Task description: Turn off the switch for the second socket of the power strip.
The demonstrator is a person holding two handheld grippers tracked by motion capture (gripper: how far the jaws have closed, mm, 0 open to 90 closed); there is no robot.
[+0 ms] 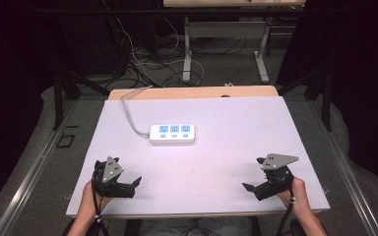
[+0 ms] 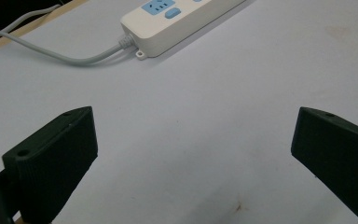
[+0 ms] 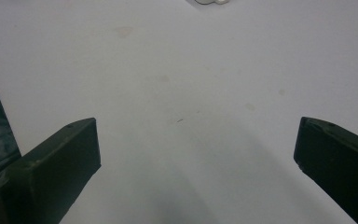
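A white power strip [image 1: 173,133] with three blue sockets lies near the middle of the pale table top [image 1: 226,152], its grey cable [image 1: 129,114] running off the far edge. In the left gripper view the power strip [image 2: 177,21] and cable [image 2: 51,53] sit ahead of the jaws. My left gripper [image 1: 137,183] rests at the front left, open and empty, pointing right. My right gripper [image 1: 246,187] rests at the front right, open and empty, pointing left. Bare table shows between the jaws of the left gripper [image 2: 193,140] and the right gripper [image 3: 196,144].
The white sheet covers a wooden table whose far edge [image 1: 192,92] shows bare wood. Beyond it stand another table's metal legs [image 1: 187,59] and loose cables on the floor [image 1: 142,64]. Dark curtains flank both sides.
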